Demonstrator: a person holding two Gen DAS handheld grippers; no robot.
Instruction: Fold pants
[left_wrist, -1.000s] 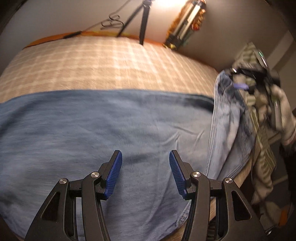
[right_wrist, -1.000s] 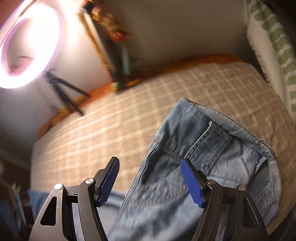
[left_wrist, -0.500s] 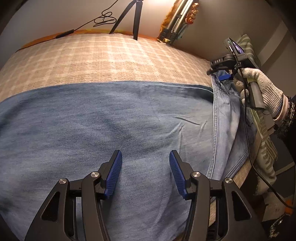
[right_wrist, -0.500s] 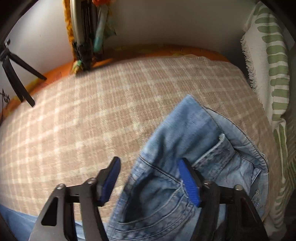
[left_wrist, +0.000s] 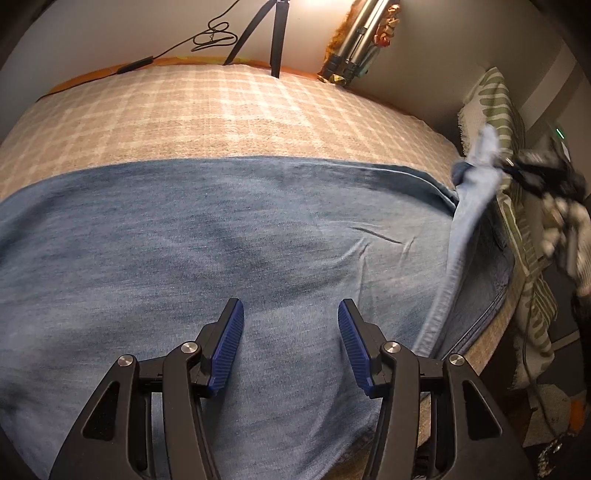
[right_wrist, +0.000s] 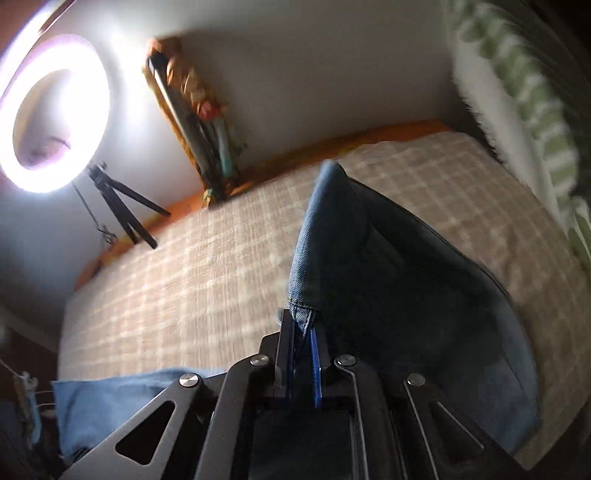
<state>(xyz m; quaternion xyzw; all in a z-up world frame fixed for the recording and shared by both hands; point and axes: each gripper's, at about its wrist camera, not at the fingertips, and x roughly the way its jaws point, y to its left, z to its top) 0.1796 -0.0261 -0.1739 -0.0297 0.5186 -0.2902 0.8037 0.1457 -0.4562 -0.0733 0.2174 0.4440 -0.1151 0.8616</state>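
Pants (left_wrist: 258, 240) edge pinched, lifted by R gripper (right_wrist: 303, 345); L gripper (left_wrist: 291, 332) hovers, fingers apart.

Right gripper (right_wrist: 303, 332) jaws clamped on pants (right_wrist: 369, 280) edge, denim lifted above checked blanket (right_wrist: 184, 280).

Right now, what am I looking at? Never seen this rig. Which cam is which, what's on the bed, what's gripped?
There is no robot here: a person holds a two-finger gripper in each hand, and each has a fisheye camera looking along its fingers. The left wrist view shows the left gripper open above blue jeans spread on a checked bedspread. The right wrist view shows the right gripper shut on the jeans' waist end, lifting it. A ring light on a tripod stands behind.
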